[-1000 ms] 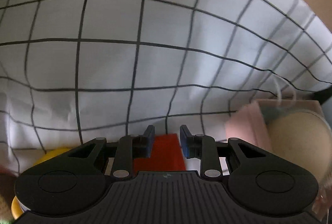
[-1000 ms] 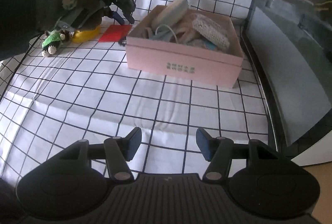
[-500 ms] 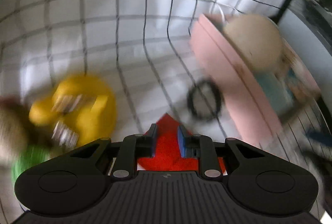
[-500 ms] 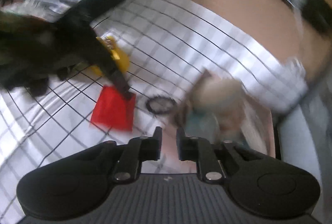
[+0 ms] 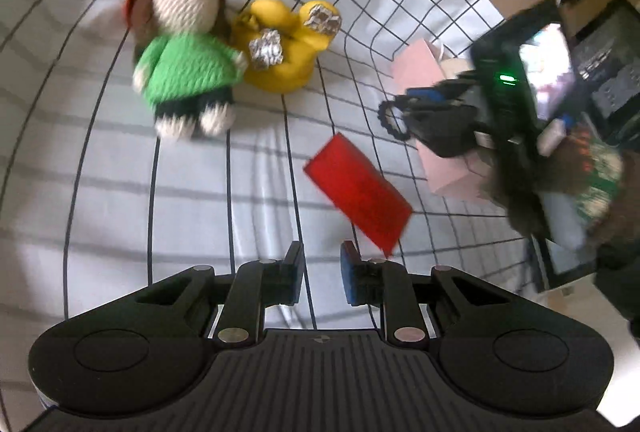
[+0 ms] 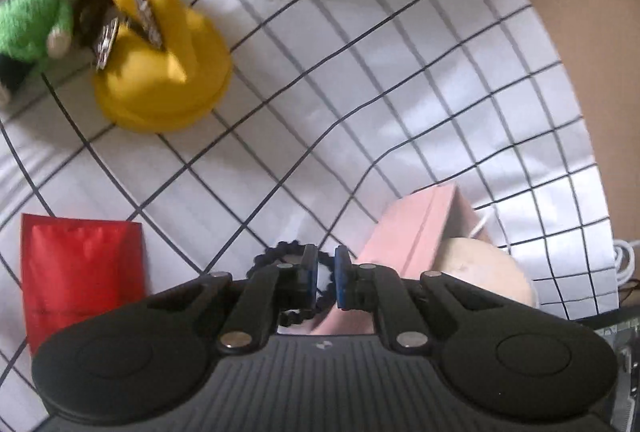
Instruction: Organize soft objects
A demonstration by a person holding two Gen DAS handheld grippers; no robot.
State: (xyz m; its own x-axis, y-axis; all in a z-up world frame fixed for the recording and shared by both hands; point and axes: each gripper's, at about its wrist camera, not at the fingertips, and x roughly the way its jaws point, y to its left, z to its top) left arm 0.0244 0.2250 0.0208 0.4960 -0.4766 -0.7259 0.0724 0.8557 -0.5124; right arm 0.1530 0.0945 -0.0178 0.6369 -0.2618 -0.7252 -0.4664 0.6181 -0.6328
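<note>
Black beaded hair tie sits pinched between the right gripper's closed jaws beside the pink box.

Fuzzy knitted-yarn doll, smooth matt yellow toy, glossy red pouch, creased gridded cloth, matt black plastic gripper

Home tabletop, checked cloth, knitted doll
</note>
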